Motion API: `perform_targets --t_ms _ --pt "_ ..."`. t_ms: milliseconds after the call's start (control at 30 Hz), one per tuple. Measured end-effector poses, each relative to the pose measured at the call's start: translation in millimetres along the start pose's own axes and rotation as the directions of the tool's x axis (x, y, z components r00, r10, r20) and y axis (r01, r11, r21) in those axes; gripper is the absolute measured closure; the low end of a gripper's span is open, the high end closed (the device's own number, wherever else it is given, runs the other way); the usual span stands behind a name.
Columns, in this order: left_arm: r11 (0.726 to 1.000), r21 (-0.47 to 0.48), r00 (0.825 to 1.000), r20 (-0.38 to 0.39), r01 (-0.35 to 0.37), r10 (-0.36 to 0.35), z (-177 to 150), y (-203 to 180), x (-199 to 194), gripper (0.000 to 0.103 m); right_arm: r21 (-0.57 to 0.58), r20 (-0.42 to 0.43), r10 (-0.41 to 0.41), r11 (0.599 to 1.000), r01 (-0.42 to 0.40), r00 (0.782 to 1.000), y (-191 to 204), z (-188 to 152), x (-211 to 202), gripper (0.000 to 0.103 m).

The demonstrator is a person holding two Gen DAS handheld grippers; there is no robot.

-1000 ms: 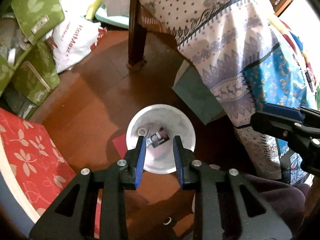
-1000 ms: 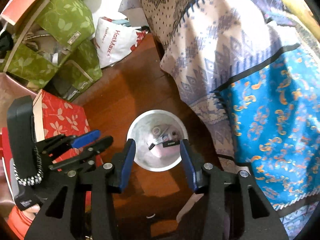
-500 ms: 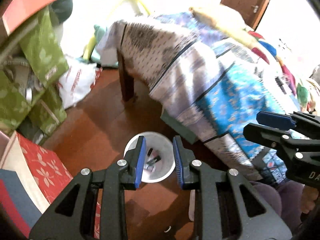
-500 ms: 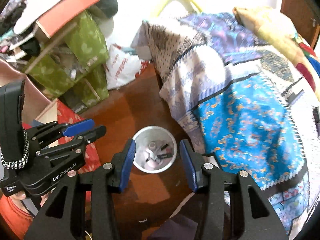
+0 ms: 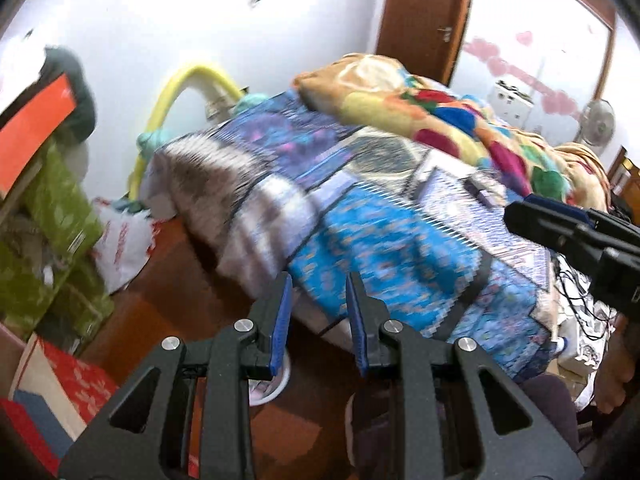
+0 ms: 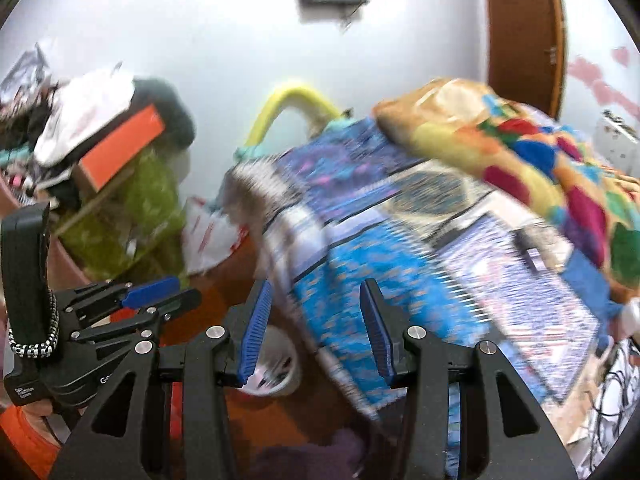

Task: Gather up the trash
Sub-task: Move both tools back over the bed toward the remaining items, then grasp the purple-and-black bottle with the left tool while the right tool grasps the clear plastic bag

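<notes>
Biggest thing here is the bed [image 5: 400, 216], piled with a patchwork cover and a bright quilt [image 5: 440, 120] bunched up at about 1 o'clock, probably just shoved aside. Over at 9 o'clock sits a stack of green boxes [image 5: 60, 216] against the wall, looks like storage. Down on the wooden floor [image 5: 172, 304], the white bin [image 6: 280, 364] sits tucked by the bed's edge around 6 o'clock, handy for dropping trash in; bits are already inside. Left tongs [image 5: 316, 320] and right tongs [image 6: 316, 328] are both parted with nothing between them, so my guess is they're hunting for the next piece.
</notes>
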State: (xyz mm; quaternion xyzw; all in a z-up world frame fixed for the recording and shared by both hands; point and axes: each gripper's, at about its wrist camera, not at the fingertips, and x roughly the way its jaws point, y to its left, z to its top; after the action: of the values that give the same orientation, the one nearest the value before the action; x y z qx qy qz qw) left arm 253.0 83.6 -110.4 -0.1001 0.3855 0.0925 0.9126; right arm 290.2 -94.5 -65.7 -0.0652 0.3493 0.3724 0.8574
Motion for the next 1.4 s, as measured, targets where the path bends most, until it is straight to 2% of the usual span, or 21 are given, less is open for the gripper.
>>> perform_targets --t_ms 300,467,600,633,733,867,1133,1300,1400 --pt "0.99 0.123 0.995 0.057 0.07 -0.077 34 -92 11 0.074 0.105 0.128 -0.136 0.987 0.123 0.982 -92 3 -54 0.06" --pt "0.983 0.133 0.99 0.044 0.127 -0.134 54 -129 35 0.073 0.157 0.137 -0.219 0.968 0.197 0.966 -140 5 -66 0.061" --pt "0.979 0.154 0.989 0.031 0.135 -0.141 67 -156 58 0.066 0.164 0.126 -0.289 0.949 0.267 0.949 -172 5 -64 0.06" --pt "0.977 0.162 0.989 0.027 0.139 -0.145 70 -163 65 0.065 0.164 0.123 -0.299 0.947 0.278 0.946 -179 3 -66 0.059" --pt "0.974 0.179 0.989 0.013 0.142 -0.146 77 -178 84 0.057 0.15 0.111 -0.35 0.931 0.333 0.93 -198 4 -60 0.038" --pt "0.972 0.18 0.989 -0.017 0.15 -0.149 85 -196 116 0.042 0.126 0.116 -0.412 0.909 0.398 0.904 -222 2 -53 0.036" --pt "0.958 0.22 0.981 -0.1 0.183 -0.164 94 -241 188 0.042 0.154 0.047 -0.424 0.898 0.412 0.905 -270 -5 -18 0.035" --pt "0.953 0.215 0.974 -0.129 0.212 -0.187 103 -266 229 0.042 0.198 -0.004 -0.366 0.912 0.359 0.931 -302 -11 8 0.035" --pt "0.957 0.168 0.965 -0.156 0.237 -0.211 112 -274 259 0.041 0.212 -0.045 -0.351 0.912 0.352 0.935 -319 -15 24 0.035"
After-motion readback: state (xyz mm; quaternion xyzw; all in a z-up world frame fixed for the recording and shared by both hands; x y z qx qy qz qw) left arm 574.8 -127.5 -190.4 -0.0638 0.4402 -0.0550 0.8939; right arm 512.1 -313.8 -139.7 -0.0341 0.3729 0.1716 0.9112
